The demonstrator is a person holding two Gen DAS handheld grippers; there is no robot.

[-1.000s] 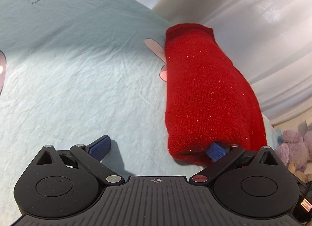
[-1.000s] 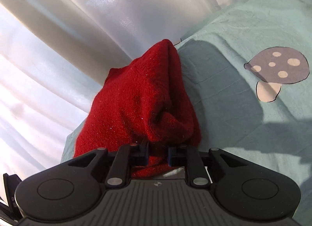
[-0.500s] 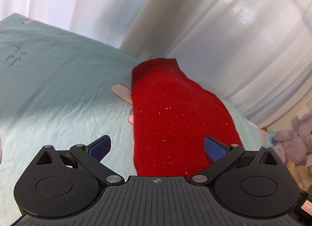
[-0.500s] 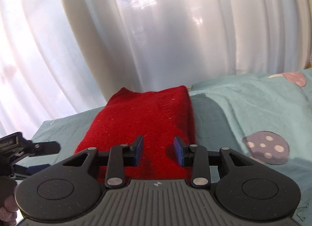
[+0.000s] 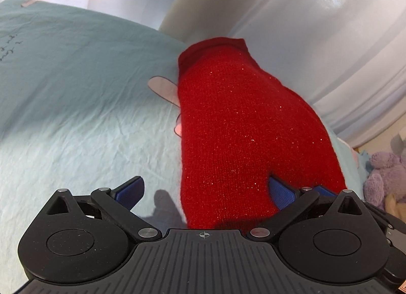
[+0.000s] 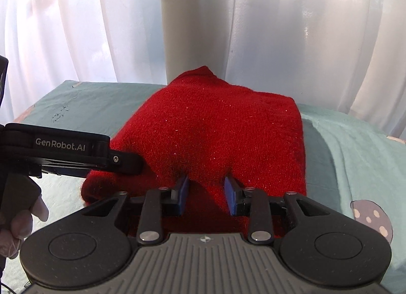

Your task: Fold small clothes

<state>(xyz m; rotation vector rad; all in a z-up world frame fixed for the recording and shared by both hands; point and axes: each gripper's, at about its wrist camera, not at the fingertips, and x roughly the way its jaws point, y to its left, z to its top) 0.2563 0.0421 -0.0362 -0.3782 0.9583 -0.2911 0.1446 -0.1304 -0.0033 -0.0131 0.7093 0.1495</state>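
In the left wrist view, the pale green bed sheet (image 5: 76, 106) fills the left of the frame. The left tool (image 5: 204, 190) at bottom centre has its blue pads wide apart, gripping nothing; its right pad rests against the folded red knit garment (image 5: 243, 126), which lies centre-right on the sheet. A purple plush toy (image 5: 385, 175) sits at far right. In the right wrist view, the right tool (image 6: 206, 192) stands partly apart over the garment's near edge, having just been opening.
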